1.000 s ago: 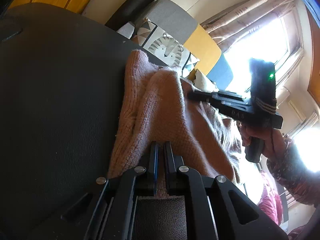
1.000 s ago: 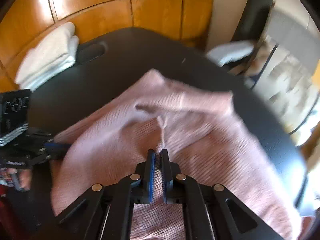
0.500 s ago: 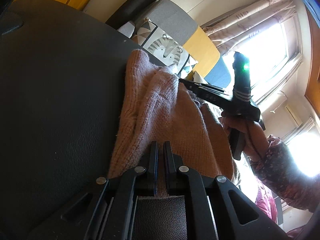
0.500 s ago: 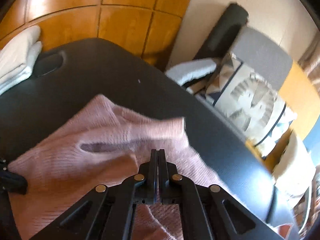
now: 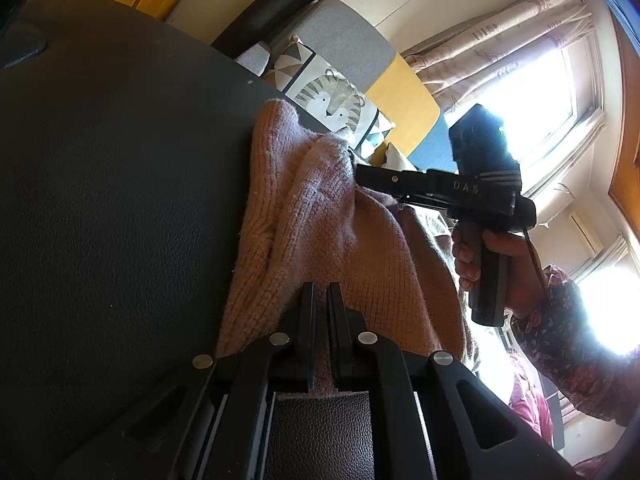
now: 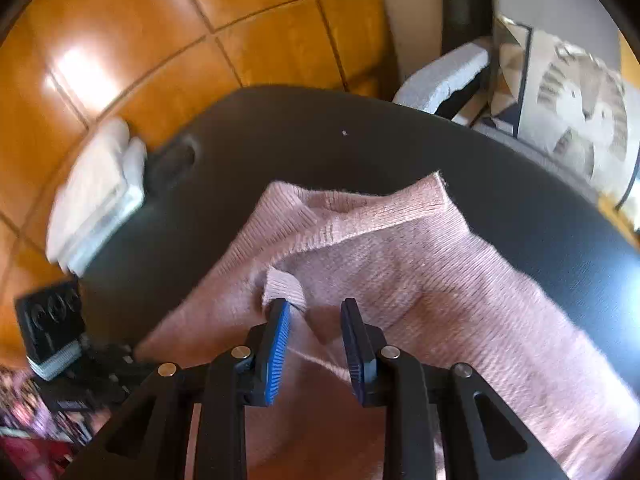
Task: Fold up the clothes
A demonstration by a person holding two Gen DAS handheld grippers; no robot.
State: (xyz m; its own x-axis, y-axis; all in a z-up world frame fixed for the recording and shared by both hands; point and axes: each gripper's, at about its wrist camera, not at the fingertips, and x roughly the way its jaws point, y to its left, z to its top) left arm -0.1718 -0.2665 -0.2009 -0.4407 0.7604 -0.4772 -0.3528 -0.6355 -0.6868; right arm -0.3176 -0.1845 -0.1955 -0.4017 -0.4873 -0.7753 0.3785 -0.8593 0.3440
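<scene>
A pink knitted sweater lies bunched on the black padded table. In the left wrist view my left gripper is shut on the sweater's near edge, with fabric pinched between its fingers. My right gripper, held by a hand, points at the sweater's far fold. In the right wrist view the right gripper stands open just above the sweater. A ribbed cuff lies by its left fingertip, not pinched. The left gripper's body shows at the lower left.
A stack of folded white towels sits at the table's far left beside a recess. Behind the table are a wooden panel wall, a chair with a tiger cushion and a bright curtained window.
The right gripper, shut on the sweater half a second ago, has opened and let the fabric drop onto the pile. The left gripper stays shut in place.
</scene>
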